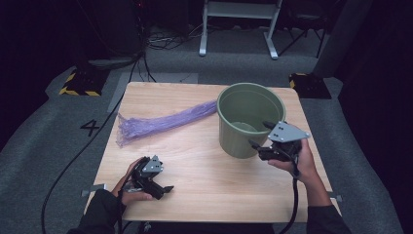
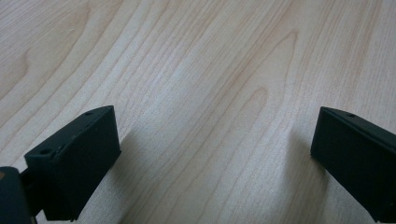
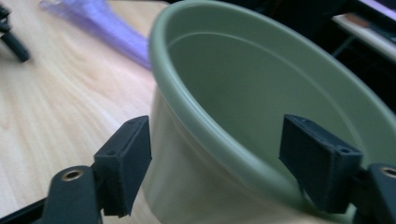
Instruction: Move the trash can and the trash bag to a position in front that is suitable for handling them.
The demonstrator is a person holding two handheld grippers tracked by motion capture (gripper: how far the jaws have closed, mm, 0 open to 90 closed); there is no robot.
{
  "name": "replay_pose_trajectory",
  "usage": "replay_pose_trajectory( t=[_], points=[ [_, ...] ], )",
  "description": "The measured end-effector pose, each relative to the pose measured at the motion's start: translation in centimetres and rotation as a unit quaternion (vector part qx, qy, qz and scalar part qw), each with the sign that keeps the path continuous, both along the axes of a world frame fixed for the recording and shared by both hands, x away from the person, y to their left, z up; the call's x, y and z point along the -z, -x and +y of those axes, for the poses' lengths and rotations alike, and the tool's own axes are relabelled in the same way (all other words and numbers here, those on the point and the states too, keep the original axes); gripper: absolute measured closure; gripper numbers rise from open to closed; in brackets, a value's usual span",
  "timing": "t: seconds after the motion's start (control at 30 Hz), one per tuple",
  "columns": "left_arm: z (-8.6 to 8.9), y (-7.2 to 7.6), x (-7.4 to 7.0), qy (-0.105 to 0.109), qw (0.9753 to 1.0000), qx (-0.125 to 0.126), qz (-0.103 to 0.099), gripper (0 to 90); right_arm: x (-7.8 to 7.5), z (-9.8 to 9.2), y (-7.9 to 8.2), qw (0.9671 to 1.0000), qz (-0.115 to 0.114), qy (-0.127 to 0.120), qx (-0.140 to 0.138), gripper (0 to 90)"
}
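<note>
A green plastic bucket [image 1: 243, 141] stands upright on the right half of the wooden table [image 1: 209, 185]. My right gripper [image 1: 259, 134] is open at the bucket's near right rim. In the right gripper view the bucket [image 3: 261, 84] is close up and my right gripper [image 3: 224, 158] straddles its rim, one jaw outside the wall and one inside. A crumpled purple plastic bag [image 1: 160, 122] lies stretched out to the left of the bucket, its end touching the wall; the bag [image 3: 107, 23] also shows beyond the rim. My left gripper [image 1: 164, 190] rests open near the table's front left; my left gripper [image 2: 215, 154] holds nothing.
The table [image 2: 187, 70] is bare wood under the left jaws. Grey carpet surrounds the table, with cables, a white metal frame [image 1: 238, 19] behind it and yellow-black striped bases [image 1: 80, 83] at the far corners. Wood lies bare between the two grippers.
</note>
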State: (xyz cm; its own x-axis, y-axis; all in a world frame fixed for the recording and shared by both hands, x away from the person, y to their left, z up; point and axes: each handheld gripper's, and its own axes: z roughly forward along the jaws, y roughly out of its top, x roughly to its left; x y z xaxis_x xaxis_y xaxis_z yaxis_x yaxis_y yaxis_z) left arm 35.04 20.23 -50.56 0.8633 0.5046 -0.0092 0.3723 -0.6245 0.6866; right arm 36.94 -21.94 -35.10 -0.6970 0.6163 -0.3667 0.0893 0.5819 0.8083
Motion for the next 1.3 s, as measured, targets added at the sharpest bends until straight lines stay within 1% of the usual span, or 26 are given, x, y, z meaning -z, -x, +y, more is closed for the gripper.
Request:
replay_pose_trajectory(
  t=[0.03, 0.07, 0.1, 0.13, 0.17, 0.2, 0.23, 0.27, 0.4, 0.43, 0.47, 0.5, 0.53, 0.57, 0.63, 0.67, 0.77, 0.8, 0.83, 0.9, 1.0, 1.03, 1.07, 1.2, 1.27, 1.3],
  points=[
    [0.0, 0.0, 0.0, 0.000, 1.0000, 0.001, -0.001, 0.9, 0.1, -0.7, 0.5, 0.9998, -0.009, -0.010, 0.011, 23.9],
    [0.0, 0.0, 0.0, 0.000, 1.0000, 0.002, -0.001, 1.0, 0.1, -0.7, 0.5, 0.9998, -0.009, -0.010, 0.011, 23.9],
    [0.0, 0.0, 0.0, 0.000, 1.0000, 0.002, -0.001, 1.0, 0.1, -1.4, 1.0, 0.9994, -0.018, -0.021, 0.018, 23.9],
    [0.0, 0.0, 0.0, 0.000, 1.0000, 0.002, -0.001, 1.1, 0.2, -1.9, 1.2, 0.9989, -0.027, -0.030, 0.025, 24.2],
    [0.0, 0.0, 0.0, 0.000, 1.0000, 0.002, -0.001, 1.2, 0.3, -3.1, 1.8, 0.9978, -0.029, -0.044, 0.039, 23.7],
    [0.0, 0.0, 0.0, 0.001, 1.0000, 0.001, -0.001, 1.2, 0.3, -3.1, 1.8, 0.9978, -0.029, -0.044, 0.039, 23.7],
    [0.0, 0.0, 0.0, 0.001, 1.0000, 0.001, 0.000, 1.4, 0.2, -4.1, 2.1, 0.9965, -0.037, -0.057, 0.048, 24.3],
    [0.0, -0.1, 0.0, 0.001, 1.0000, 0.000, 0.000, 1.4, 0.1, -4.6, 2.2, 0.9960, -0.035, -0.063, 0.053, 23.8],
    [0.0, -0.1, 0.0, 0.000, 1.0000, 0.001, -0.001, 1.5, 0.4, -5.4, 2.4, 0.9952, -0.033, -0.069, 0.061, 23.3],
    [0.0, -0.2, 0.0, 0.000, 1.0000, 0.002, -0.001, 1.5, 0.7, -5.8, 2.4, 0.9949, -0.023, -0.076, 0.061, 23.1],
    [0.0, -0.2, 0.0, 0.000, 1.0000, 0.002, 0.000, 1.5, 1.6, -6.4, 2.3, 0.9947, -0.008, -0.080, 0.065, 23.0],
    [0.0, -0.3, 0.0, 0.002, 1.0000, 0.000, 0.000, 1.5, 1.6, -6.4, 2.3, 0.9947, -0.008, -0.080, 0.065, 23.0],
    [-0.1, -0.4, 0.0, 0.002, 1.0000, -0.003, 0.000, 1.7, 2.6, -6.8, 2.1, 0.9944, 0.006, -0.080, 0.069, 22.8],
    [-0.1, -0.4, 0.0, 0.001, 1.0000, -0.006, 0.000, 1.7, 2.6, -6.8, 2.1, 0.9944, 0.006, -0.080, 0.069, 22.8],
    [-0.1, -0.5, 0.0, 0.002, 1.0000, -0.006, 0.000, 1.6, 3.9, -7.2, 1.8, 0.9936, 0.025, -0.081, 0.074, 22.8],
    [-0.1, -0.5, 0.0, 0.002, 1.0000, -0.006, 0.000, 1.6, 4.8, -7.5, 1.6, 0.9927, 0.038, -0.085, 0.077, 22.9],
    [-0.1, -0.5, 0.0, 0.002, 1.0000, -0.006, 0.000, 1.7, 6.7, -7.8, 1.1, 0.9916, 0.066, -0.073, 0.085, 22.8],
    [-0.1, -0.5, 0.0, 0.002, 1.0000, -0.006, 0.000, 1.6, 7.7, -8.0, 0.8, 0.9901, 0.085, -0.073, 0.086, 22.7],
    [-0.1, -0.5, 0.0, 0.002, 1.0000, -0.006, 0.000, 1.6, 7.7, -8.0, 0.8, 0.9901, 0.085, -0.073, 0.086, 22.7],
    [-0.1, -0.5, 0.0, 0.002, 1.0000, -0.006, 0.000, 1.7, 8.5, -8.1, 0.6, 0.9896, 0.093, -0.065, 0.088, 22.8],
    [-0.1, -0.5, 0.0, 0.002, 1.0000, -0.005, -0.001, 1.7, 10.1, -8.3, 0.1, 0.9868, 0.119, -0.056, 0.094, 22.8],
    [-0.1, -0.5, 0.0, 0.002, 1.0000, -0.006, 0.000, 1.7, 10.5, -8.4, 0.0, 0.9864, 0.124, -0.052, 0.095, 22.7],
    [-0.1, -0.5, 0.0, 0.002, 1.0000, -0.006, 0.000, 1.7, 10.5, -8.4, 0.0, 0.9864, 0.124, -0.052, 0.095, 22.7],
    [-0.1, -0.5, 0.0, 0.002, 1.0000, -0.005, 0.000, 1.9, 12.0, -8.4, -0.5, 0.9831, 0.149, -0.042, 0.097, 22.8],
    [0.1, -0.7, -0.1, 0.007, 0.9999, -0.009, -0.004, 4.5, 12.7, -8.4, -0.6, 0.9819, 0.158, -0.036, 0.098, 22.8],
    [0.3, -0.8, -0.1, 0.008, 0.9999, -0.012, -0.003, 6.7, 12.9, -8.4, -0.7, 0.9810, 0.163, -0.038, 0.098, 22.8]
  ],
)
